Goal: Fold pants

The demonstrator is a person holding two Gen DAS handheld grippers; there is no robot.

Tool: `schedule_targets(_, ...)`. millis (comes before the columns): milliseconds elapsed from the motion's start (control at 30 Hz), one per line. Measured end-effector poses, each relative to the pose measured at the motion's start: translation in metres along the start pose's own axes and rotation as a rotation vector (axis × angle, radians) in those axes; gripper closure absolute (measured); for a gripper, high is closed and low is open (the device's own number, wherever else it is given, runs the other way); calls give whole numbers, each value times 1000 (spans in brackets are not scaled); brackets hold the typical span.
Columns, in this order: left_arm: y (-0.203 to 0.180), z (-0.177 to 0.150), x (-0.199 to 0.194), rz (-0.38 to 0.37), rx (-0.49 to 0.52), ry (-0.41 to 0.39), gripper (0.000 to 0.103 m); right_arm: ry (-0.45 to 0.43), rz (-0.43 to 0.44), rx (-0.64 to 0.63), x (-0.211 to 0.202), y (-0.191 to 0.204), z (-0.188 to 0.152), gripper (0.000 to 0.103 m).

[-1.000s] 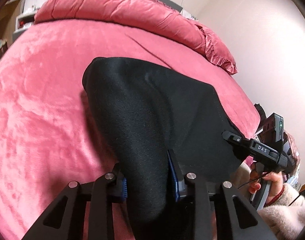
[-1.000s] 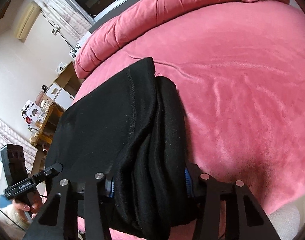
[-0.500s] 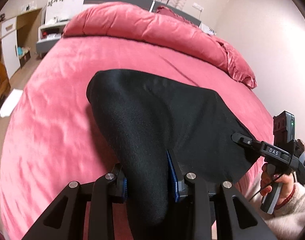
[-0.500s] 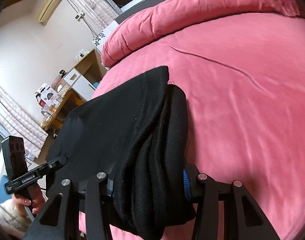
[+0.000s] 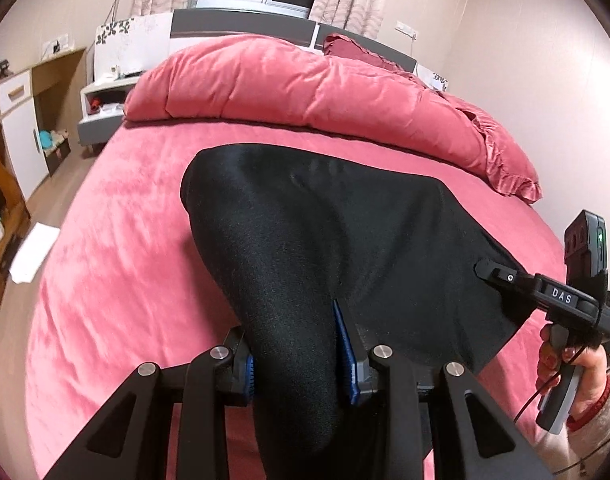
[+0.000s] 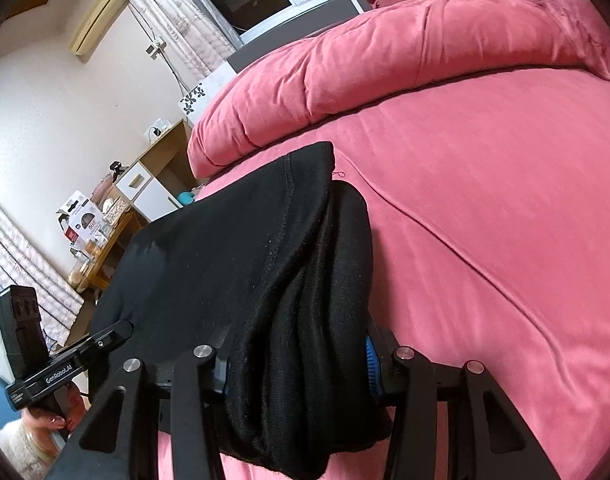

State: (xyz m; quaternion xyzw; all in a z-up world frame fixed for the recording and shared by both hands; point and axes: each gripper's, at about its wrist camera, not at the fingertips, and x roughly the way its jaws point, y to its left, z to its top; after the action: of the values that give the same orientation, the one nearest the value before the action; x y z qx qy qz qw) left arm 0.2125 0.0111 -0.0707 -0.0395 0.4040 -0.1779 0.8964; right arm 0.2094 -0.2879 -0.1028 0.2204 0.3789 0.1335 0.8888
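Observation:
The black pants (image 5: pixel 345 240) are stretched between my two grippers above the pink bed (image 5: pixel 125 240). My left gripper (image 5: pixel 299 360) is shut on a bunched edge of the pants. My right gripper (image 6: pixel 301 364) is shut on a thick bundle of the pants (image 6: pixel 265 260), with a stitched seam on top. The right gripper also shows at the right of the left wrist view (image 5: pixel 505 276), its tip against the cloth. The left gripper shows at the lower left of the right wrist view (image 6: pixel 105 334).
A rolled pink duvet (image 5: pixel 305 88) and a frilled pillow (image 5: pixel 505 160) lie at the head of the bed. A nightstand (image 5: pixel 105 96), wooden shelves (image 5: pixel 9 160) and a white paper on the floor (image 5: pixel 33 252) stand left of the bed. A wall is on the right.
Both grippers have risen and tilted up with the pants still held. The headboard, window and furniture have come into view. The cloth hangs higher off the bed.

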Motion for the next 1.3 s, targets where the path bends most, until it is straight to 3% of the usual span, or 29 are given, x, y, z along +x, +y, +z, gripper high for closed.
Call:
schedule_targets(233,11,11,23,31,-23,5,70,-16,-3,-4,22,-5,16,56)
schedule_targets(400,12,7,51,63,21,43,67,17,-49,16,44,-18,13,52)
schedule_targets(467,16,-1,66,92,18,76,59,41,-101,6,52,-24,4,44)
schedule_targets(600,27,-15,68,163,-28,13,23,28,-83,47,49,-36,-4,36)
schedule_targets(767,27,-27,45,184,-53,-22,23,9,-172,-24,35,-21,-8,31)
schedule_targets(933,19,-43,5,258,-50,-110,27,-18,-281,-56,10,-11,-16,29)
schedule_targets(1033,8,-47,-9,239,-25,-182,31,-81,-363,-105,-11,12,-22,41)
schedule_targets(1100,-1,-46,-11,232,1,-224,31,-164,-351,-147,-31,28,-28,66)
schedule_targets(1133,-7,-45,-9,214,19,-229,32,-182,-326,-166,-35,34,-31,71)
schedule_targets(1167,-11,-44,-4,201,34,-219,35,-183,-291,-182,-37,39,-34,75)
schedule_targets(1233,-20,-43,7,179,66,-174,51,-141,-223,-202,-33,43,-40,79)
schedule_targets(1300,-28,-44,26,156,100,-88,54,-90,-214,-236,-23,45,-45,85)
